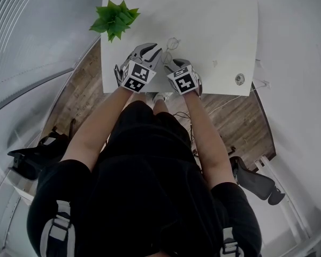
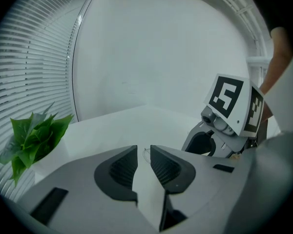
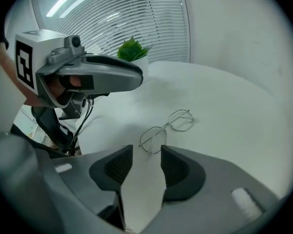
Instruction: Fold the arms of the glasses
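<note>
- The wire-rimmed glasses [image 3: 166, 127] lie flat on the white table [image 1: 214, 20], lenses side by side. They sit near the table's front edge, just ahead of both grippers.
- The right gripper [image 3: 146, 152] points steeply down at them with its jaws clearly apart. The nearer lens rim sits just past the jaw tips, in line with the gap. The dark ribbed pads [image 3: 178, 169] press on nothing, so this claw is empty.
- The left gripper [image 2: 143, 152] hangs above the table, to the left of the glasses and a little higher than the right one. Its jaws are parted only narrowly, with bare table showing through the slit. A faint arc of wire rim shows just beyond the tips (it is not between the pads). This claw holds nothing either.
- From the right gripper view the left gripper's grey fingers reach out over the table, well apart from the frame below.
- I cannot tell whether the temple arms are folded in or spread. The wire is too thin, and the nearer end is partly cut off by the right jaw.
- A potted plant [image 1: 115, 17] with broad green leaves stands at the table's far left corner, well apart from the glasses.
- A small round object [image 1: 239, 79] rests near the table's right front corner; what it is cannot be made out.
- The person stands at the table's front edge in black clothing, both forearms bare and stretched forward.
- Window blinds [image 3: 122, 13] run behind the plant, and wooden floor [image 1: 85, 84] shows beside the table.
</note>
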`<action>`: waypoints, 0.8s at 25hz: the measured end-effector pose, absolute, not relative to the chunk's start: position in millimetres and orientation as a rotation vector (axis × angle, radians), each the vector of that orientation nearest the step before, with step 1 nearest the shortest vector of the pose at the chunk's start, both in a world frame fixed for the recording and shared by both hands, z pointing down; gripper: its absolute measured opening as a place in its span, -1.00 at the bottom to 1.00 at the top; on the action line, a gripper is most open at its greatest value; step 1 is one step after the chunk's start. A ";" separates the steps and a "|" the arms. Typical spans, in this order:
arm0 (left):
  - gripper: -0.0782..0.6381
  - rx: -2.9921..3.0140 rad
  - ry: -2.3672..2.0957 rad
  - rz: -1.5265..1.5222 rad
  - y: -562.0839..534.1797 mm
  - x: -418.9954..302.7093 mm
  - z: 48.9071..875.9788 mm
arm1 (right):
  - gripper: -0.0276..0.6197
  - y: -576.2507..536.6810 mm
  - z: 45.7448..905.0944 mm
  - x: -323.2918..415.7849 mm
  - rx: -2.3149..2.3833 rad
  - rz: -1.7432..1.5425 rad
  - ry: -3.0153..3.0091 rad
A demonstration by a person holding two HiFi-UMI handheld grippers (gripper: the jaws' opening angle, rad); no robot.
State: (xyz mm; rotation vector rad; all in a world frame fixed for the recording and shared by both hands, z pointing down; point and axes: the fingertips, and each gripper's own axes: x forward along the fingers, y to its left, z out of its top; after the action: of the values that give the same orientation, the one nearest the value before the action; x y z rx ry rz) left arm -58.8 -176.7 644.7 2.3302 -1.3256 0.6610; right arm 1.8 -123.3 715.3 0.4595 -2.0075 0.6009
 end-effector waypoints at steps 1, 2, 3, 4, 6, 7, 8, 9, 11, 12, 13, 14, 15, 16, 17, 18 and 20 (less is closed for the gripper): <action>-0.53 2.334 -1.330 0.657 -176.9 -59.2 642.3 | -0.33 -123.4 713.9 3.6 0.459 0.600 -2.014; -0.53 2.338 -1.333 0.652 -176.9 -59.4 639.5 | -0.33 -124.4 710.9 5.4 0.462 0.595 -2.028; -0.53 2.343 -1.334 0.646 -176.9 -59.3 636.0 | -0.33 -126.1 705.3 7.0 0.469 0.591 -2.049; -0.53 2.350 -1.336 0.637 -176.8 -59.1 631.2 | -0.33 -128.1 696.8 7.9 0.480 0.590 -2.078; -0.53 2.366 -1.344 0.610 -176.6 -58.7 617.5 | -0.33 -133.3 672.1 8.5 0.508 0.590 -2.160; -0.53 2.376 -1.350 0.595 -176.3 -58.5 608.7 | -0.33 -136.4 656.8 8.5 0.522 0.588 -2.211; -0.53 2.387 -1.356 0.583 -175.8 -58.4 598.9 | -0.33 -139.8 639.8 8.4 0.537 0.580 -2.269; -0.53 2.398 -1.361 0.570 -175.3 -58.3 588.0 | -0.34 -143.4 621.6 8.3 0.552 0.562 -2.330; -0.53 2.427 -1.364 0.530 -174.0 -57.3 564.6 | -0.36 -149.9 583.6 8.9 0.578 0.509 -2.451; -0.53 2.443 -1.364 0.505 -173.3 -56.5 552.3 | -0.38 -152.4 564.7 9.9 0.588 0.481 -2.507; -0.53 2.460 -1.364 0.480 -172.4 -55.5 539.6 | -0.41 -154.4 546.1 11.2 0.597 0.456 -2.560; -0.53 2.477 -1.365 0.455 -171.0 -54.5 526.2 | -0.44 -155.6 527.7 12.9 0.603 0.436 -2.611; -0.54 2.493 -1.366 0.428 -169.2 -53.2 512.3 | -0.48 -156.0 509.6 14.7 0.607 0.422 -2.661; -0.55 2.509 -1.368 0.400 -166.6 -51.9 497.7 | -0.53 -155.5 491.7 16.9 0.608 0.414 -2.710; -0.57 2.524 -1.372 0.369 -163.5 -50.4 482.7 | -0.56 -154.5 474.3 19.2 0.610 0.407 -2.758; -0.58 2.538 -1.376 0.337 -160.4 -48.9 467.9 | -0.59 -153.5 457.7 21.5 0.611 0.396 -2.803; -0.61 2.565 -1.377 0.275 -155.6 -45.8 441.5 | -0.68 -152.9 429.4 25.1 0.616 0.369 -2.881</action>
State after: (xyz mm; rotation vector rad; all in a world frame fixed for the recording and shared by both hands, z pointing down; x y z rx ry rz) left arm -45.8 -155.6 441.5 2.5651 -1.3765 0.2751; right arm 25.1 -152.9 429.4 0.6161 -2.8809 0.3695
